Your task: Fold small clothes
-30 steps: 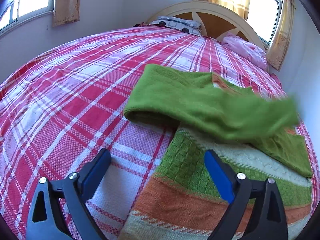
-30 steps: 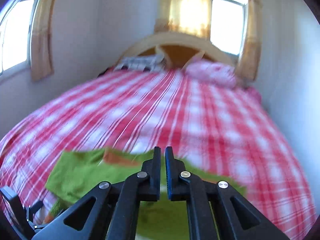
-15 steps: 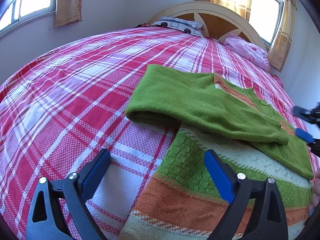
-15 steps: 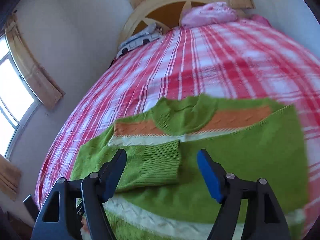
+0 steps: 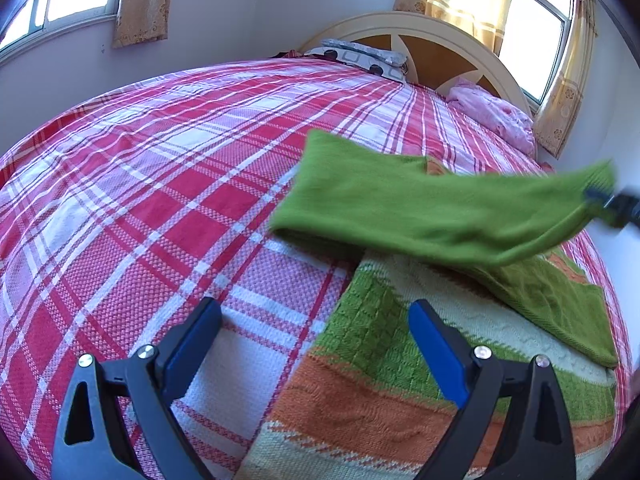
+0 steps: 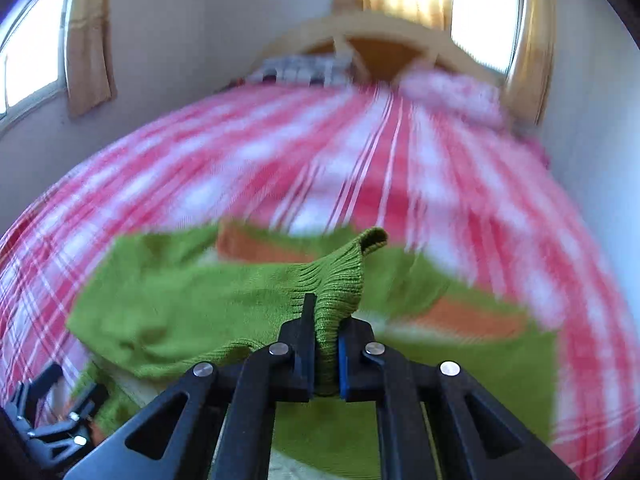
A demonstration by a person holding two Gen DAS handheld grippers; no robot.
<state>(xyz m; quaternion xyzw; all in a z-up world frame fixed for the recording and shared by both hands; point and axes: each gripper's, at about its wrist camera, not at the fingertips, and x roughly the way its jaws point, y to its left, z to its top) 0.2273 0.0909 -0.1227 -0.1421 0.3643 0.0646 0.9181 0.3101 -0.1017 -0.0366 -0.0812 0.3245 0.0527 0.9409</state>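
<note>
The right wrist view is smeared by motion: the plaid bedspread [image 6: 360, 168], the headboard [image 6: 376, 36] and the pillows run into streaks, and the sweater [image 6: 168, 312] beyond the ribbed cuff [image 6: 340, 280] is soft. In the left wrist view the lifted sleeve [image 5: 440, 208] is blurred, and the right gripper [image 5: 600, 196] shows only as a dark smudge at the frame's edge (its jaws unreadable there). The sweater's hem runs off the bottom edge.
</note>
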